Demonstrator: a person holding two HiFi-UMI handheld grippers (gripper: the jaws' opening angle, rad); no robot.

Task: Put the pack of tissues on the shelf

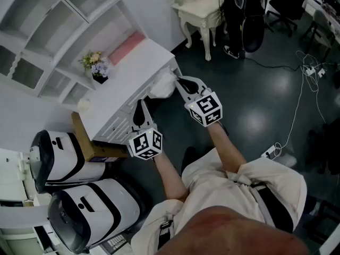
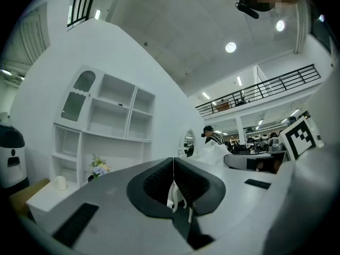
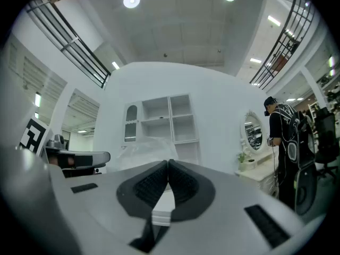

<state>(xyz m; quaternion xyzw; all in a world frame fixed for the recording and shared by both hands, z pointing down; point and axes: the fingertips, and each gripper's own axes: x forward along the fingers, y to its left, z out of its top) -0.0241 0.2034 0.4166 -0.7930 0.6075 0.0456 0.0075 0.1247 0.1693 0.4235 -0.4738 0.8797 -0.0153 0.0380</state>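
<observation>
The right claw point(image 3: 169, 162) has its two jaws pressed together. They pinch the thin see-through wrap of the pack of tissues point(image 3: 141, 147), which sticks out just past the tips. In the head view the right claw point(image 1: 178, 80) points level, and the soft white pack of tissues point(image 1: 162, 85) hangs from it over the corner of the white cabinet point(image 1: 133, 73). It is hard to tell if the pack touches the cabinet top or floats just above it. The left claw point(image 2: 173, 159) is closed too, with nothing between its jaws. It is held beside the front of the cabinet, a little way from the pack. Farther out on the cabinet top stand a small pot of flowers point(image 1: 95, 65) and a little pale candle point(image 1: 84, 105). A flat pink thing point(image 1: 127, 48) lies near the foot of the shelf point(image 1: 64, 15). The shelf is tall and white, has many open boxes, and stands behind the cabinet top against the wall. So the pick-up part looks done, since the pack is caught in the claw. The pack is not on the shelf yet. What is left is to carry it over the cabinet top, set it in one of the open boxes and let go.
</observation>
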